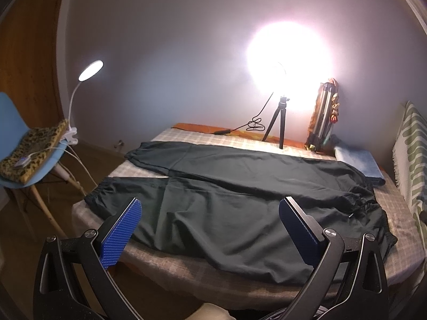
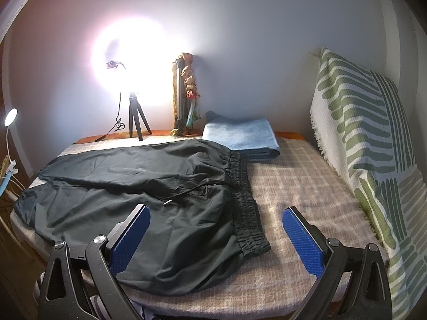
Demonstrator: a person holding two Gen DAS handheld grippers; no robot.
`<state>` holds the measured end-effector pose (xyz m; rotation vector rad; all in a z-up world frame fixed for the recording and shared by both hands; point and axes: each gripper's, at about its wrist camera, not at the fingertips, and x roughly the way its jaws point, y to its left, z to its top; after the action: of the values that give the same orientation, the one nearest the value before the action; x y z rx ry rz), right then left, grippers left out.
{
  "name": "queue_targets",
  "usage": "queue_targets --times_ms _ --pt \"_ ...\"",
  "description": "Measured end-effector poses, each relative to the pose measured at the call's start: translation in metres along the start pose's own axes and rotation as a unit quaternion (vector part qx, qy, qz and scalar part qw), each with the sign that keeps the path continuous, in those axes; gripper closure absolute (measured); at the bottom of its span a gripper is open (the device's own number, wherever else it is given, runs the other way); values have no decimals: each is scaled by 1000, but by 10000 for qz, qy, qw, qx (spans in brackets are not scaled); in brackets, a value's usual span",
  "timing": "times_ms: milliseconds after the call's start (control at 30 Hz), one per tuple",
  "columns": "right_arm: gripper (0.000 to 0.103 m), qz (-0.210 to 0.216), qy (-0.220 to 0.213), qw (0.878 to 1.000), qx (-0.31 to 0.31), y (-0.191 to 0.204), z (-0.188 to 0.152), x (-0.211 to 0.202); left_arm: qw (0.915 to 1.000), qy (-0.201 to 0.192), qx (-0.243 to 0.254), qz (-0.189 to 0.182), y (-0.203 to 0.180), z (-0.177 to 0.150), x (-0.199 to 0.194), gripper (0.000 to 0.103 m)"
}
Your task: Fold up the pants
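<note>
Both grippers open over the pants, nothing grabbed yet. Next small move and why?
Probably lower the right gripper onto the near end of the waistband and close. The dark pants lie spread flat on the bed, legs apart and unfolded, and both grippers are open and empty, left gripper over the near leg.

My left gripper (image 1: 210, 224) hangs wide open above the near leg of the dark pants (image 1: 240, 194), touching nothing. Both legs stretch leftward across the plaid bed (image 1: 400, 253). Beyond them, a ring light (image 1: 289, 53) glares.
</note>
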<state>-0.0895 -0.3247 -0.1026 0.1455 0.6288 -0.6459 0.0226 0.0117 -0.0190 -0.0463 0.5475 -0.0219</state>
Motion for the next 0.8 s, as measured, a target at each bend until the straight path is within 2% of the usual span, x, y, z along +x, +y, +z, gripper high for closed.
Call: queue_targets --times_ms 200,433,567,700,800 --pt "2 209 -16 9998 -43 4 22 12 9998 16 121 184 24 5 18 1" --pt "2 485 -160 9981 -330 15 65 29 9991 50 265 327 65 25 53 1" --pt "2 638 -415 9955 -568 23 93 38 9990 250 152 327 95 42 83 13" --pt "0 829 -500 9924 -765 34 125 55 9988 409 -51 264 125 61 117 14" --pt "0 1043 -474 9896 -867 47 148 74 9978 591 -191 214 142 77 146 19"
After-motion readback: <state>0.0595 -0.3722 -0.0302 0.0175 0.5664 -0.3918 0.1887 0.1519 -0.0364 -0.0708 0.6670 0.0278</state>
